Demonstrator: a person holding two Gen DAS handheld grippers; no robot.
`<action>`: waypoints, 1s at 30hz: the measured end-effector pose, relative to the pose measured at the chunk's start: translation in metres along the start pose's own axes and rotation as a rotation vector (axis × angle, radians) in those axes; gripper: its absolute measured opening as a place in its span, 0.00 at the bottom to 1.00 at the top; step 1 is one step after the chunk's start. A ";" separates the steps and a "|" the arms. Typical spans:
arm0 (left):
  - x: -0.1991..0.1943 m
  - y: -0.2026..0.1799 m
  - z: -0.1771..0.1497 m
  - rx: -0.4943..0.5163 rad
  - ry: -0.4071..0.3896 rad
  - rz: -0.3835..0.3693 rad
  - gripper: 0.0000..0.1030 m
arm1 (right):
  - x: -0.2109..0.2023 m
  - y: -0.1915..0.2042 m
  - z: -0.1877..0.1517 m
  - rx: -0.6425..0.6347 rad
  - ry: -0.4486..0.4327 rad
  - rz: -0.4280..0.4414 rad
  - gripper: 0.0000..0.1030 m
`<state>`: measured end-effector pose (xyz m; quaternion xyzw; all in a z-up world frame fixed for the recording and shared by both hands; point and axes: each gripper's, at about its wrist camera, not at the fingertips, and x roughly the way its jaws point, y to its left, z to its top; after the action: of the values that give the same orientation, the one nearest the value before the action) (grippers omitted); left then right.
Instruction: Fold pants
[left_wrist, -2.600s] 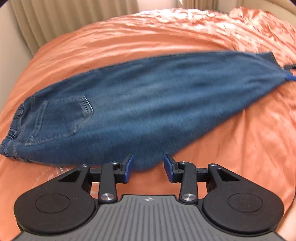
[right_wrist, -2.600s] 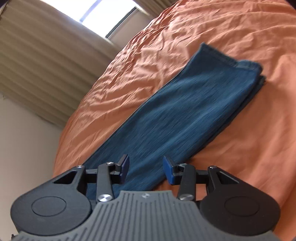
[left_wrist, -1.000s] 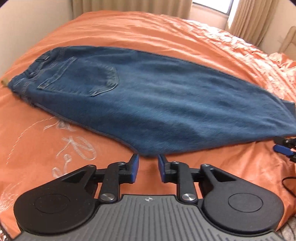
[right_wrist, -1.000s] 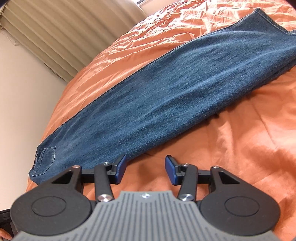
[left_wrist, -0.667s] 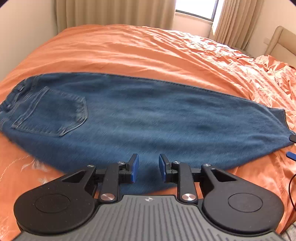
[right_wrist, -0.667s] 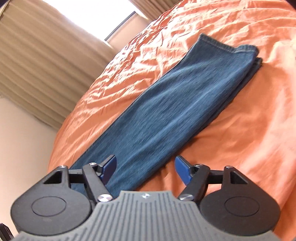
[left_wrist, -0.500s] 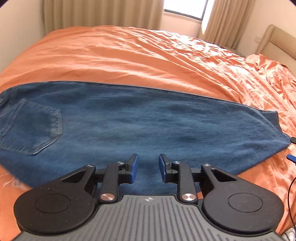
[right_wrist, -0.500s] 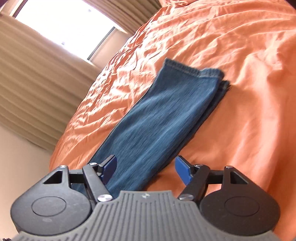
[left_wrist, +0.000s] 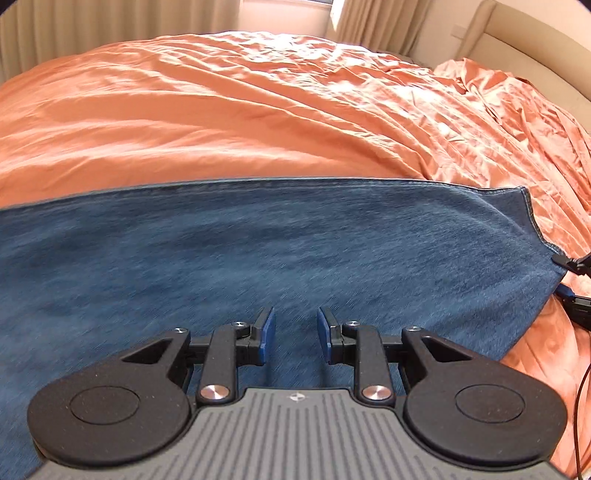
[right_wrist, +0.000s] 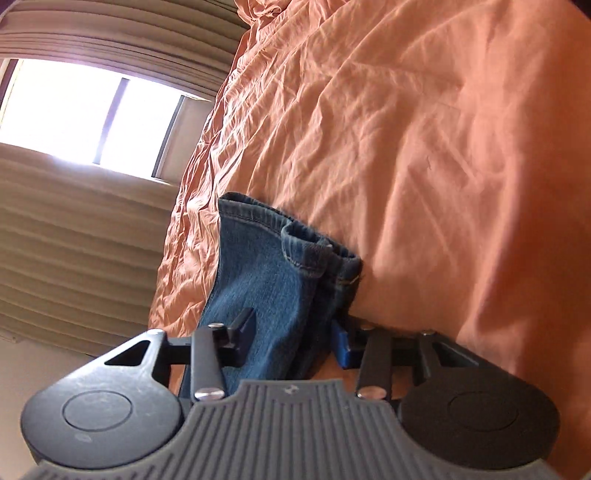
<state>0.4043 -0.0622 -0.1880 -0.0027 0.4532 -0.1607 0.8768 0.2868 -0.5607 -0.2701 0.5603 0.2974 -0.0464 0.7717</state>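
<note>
Item: pants, blue denim, laid lengthwise across the near part of the bed, the two legs stacked one on the other so that a single long band of cloth is presented. The first fold, leg onto leg, is judged as done; the crosswise folds, hem end toward waist, are judged as not yet made, since the band is seen at full stretch in the left wrist view and no doubled layer across its length is shown. The waist end lies outside both views. The hem end is seen in the right wrist view, both cuffs together, slightly offset, resting on the orange bedcover. The right gripper is set astride this hem end, the cloth lying between its fingers; the jaws are parted and no pinch on the denim is yet made out. The left gripper is held over the middle of the leg band, jaws apart with a narrow gap, nothing held between them. Surroundings: a rumpled orange bedcover over the whole bed, more heavily creased toward the far right corner; a pale headboard at that side; beige curtains and a bright window beyond the far edge.
</note>
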 end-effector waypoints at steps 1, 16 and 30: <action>0.007 -0.006 0.005 0.013 0.001 -0.001 0.29 | -0.002 0.002 0.000 -0.023 -0.013 -0.013 0.09; 0.104 -0.039 0.086 0.095 0.046 0.082 0.22 | -0.025 0.031 0.001 -0.289 -0.092 0.006 0.03; 0.060 -0.087 0.038 0.272 0.077 0.056 0.16 | -0.027 0.075 0.002 -0.362 -0.092 -0.061 0.02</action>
<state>0.4422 -0.1673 -0.1999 0.1350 0.4606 -0.1961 0.8551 0.2960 -0.5424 -0.1934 0.4002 0.2821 -0.0410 0.8709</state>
